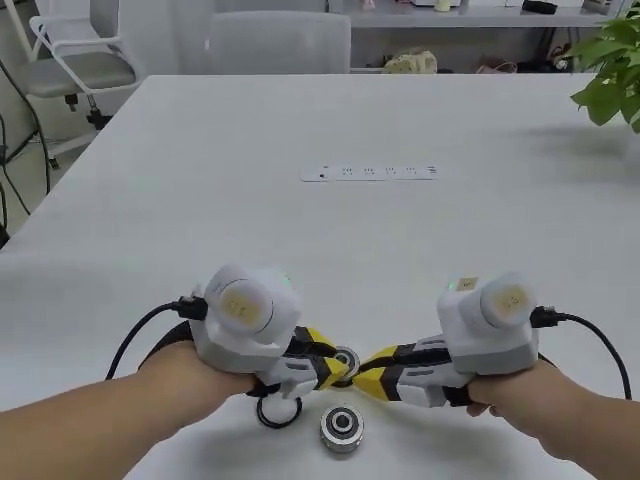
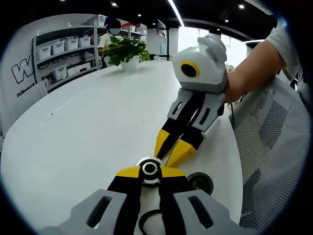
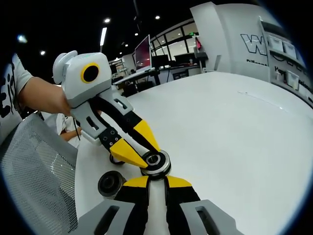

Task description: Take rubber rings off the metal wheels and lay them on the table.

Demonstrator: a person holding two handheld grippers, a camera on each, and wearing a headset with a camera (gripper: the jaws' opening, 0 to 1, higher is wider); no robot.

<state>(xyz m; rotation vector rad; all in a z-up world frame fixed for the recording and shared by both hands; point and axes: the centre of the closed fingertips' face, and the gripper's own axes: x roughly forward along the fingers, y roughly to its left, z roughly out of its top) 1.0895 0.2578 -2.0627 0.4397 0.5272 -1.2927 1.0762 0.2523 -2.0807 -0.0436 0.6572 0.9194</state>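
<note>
A small metal wheel (image 1: pixel 346 361) with a dark rubber ring around its rim hangs just above the white table (image 1: pixel 330 250). My left gripper (image 1: pixel 333 366) is shut on it from the left, its yellow fingertips (image 2: pixel 128 172) clamping the wheel (image 2: pixel 149 169). My right gripper (image 1: pixel 363 376) meets it from the right, its tips pinched together at the wheel's rim (image 3: pixel 156 163). A second wheel (image 1: pixel 341 425) lies flat on the table below them. A loose black rubber ring (image 1: pixel 278 411) lies beside it, under the left gripper.
A white power strip (image 1: pixel 368 172) lies at mid-table. A green plant (image 1: pixel 612 70) stands at the far right edge. Office chairs (image 1: pixel 75 70) stand beyond the far side. The table's near edge runs close under my hands.
</note>
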